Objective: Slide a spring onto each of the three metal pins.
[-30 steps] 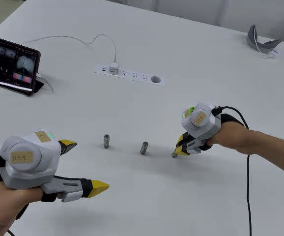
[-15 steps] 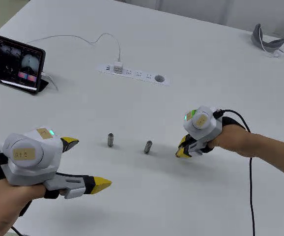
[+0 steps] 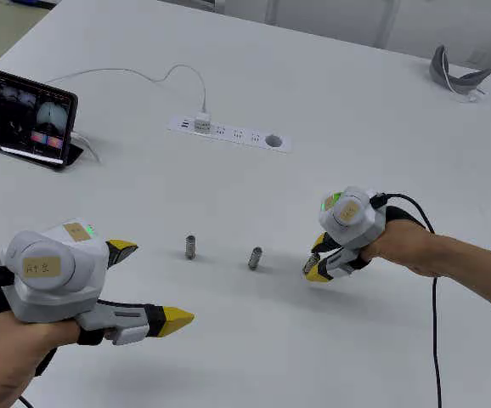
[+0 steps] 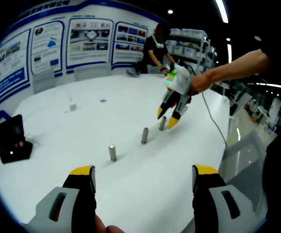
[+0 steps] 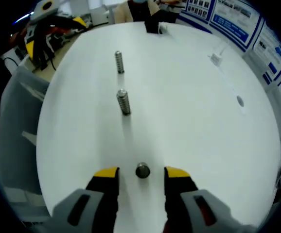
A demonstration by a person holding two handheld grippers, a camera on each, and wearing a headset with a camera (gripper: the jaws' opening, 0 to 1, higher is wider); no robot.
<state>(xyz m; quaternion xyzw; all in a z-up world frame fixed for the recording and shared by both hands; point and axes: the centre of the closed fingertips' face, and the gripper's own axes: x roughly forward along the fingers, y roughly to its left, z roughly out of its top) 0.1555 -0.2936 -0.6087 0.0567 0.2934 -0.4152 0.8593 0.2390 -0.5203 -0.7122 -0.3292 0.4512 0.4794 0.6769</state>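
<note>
Three short metal pins stand in a row on the white table (image 3: 254,340): the left pin (image 3: 190,246), the middle pin (image 3: 255,257) and the right pin (image 3: 310,263), each wrapped in a coiled spring. My right gripper (image 3: 319,258) is open, its yellow tips on either side of the right pin (image 5: 142,171) without touching it. The other two pins (image 5: 123,102) (image 5: 119,61) line up beyond it. My left gripper (image 3: 148,285) hovers open and empty at the near left, facing the row (image 4: 144,135) from a distance.
At the far left a tablet (image 3: 25,115) leans on its stand. A white power strip (image 3: 228,133) with a plugged charger and cable lies behind the pins. A grey object (image 3: 454,75) rests at the far right corner. A person (image 4: 155,48) stands beyond the table.
My right gripper's jaws have spread apart around the right pin, where they were pinched together before. The left gripper has stayed in place; the head camera shifted slightly.
</note>
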